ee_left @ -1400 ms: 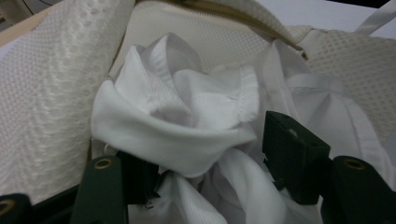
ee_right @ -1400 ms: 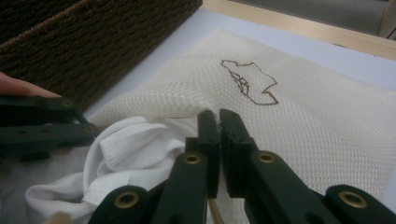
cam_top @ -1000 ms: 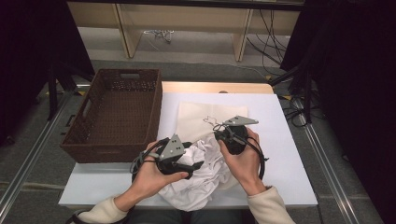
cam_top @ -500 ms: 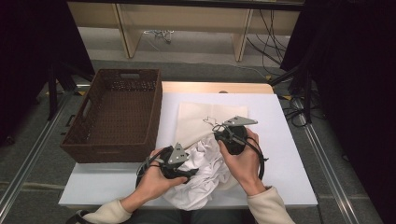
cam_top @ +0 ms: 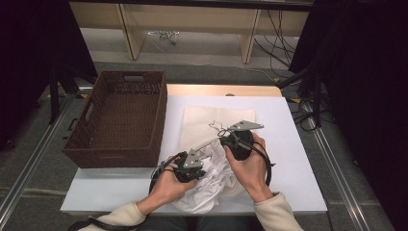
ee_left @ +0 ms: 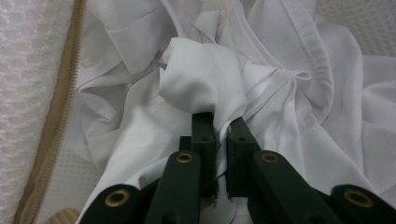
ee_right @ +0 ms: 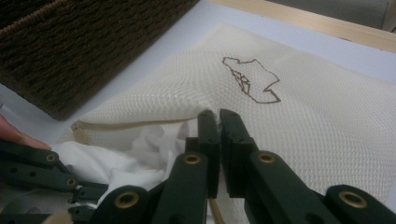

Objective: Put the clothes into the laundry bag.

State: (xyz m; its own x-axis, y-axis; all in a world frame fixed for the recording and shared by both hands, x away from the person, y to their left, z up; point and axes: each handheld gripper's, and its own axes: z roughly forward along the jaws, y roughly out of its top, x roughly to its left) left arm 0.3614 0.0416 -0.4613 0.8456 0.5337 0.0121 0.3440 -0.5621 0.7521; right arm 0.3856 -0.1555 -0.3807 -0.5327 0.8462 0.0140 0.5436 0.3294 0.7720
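Closest to the person's side of the table [cam_top: 298, 144], the left gripper [cam_top: 201, 169] sits low over a crumpled white shirt [cam_top: 211, 185] that's bunched up at the near edge, spilling out of the open mouth of a cream mesh bag [cam_top: 211, 120]. In the left gripper view its jaws have just been closing and now pinch a raised fold of the shirt [ee_left: 205, 79] between the pads, barely any gap left. You can see the bag's tan zipper [ee_left: 65, 93] running along the left of that view, so the shirt is lying partly inside the bag opening

Just past that, the right gripper [cam_top: 226, 139] is clamped tight on the bag's upper edge [ee_right: 140, 122], holding it lifted so the mouth gapes, with white shirt showing under it [ee_right: 140, 144]. The left gripper's black arms [ee_right: 42, 172] peek in at the bottom left of the right gripper view

Farther out the bag lies flat on the white table, with a brown outline drawing [ee_right: 252, 79] printed on it. To the left, just beside the bag, sits a dark brown wicker basket [cam_top: 120, 154], and beyond the table there's a wooden frame [cam_top: 192, 19] on the floor
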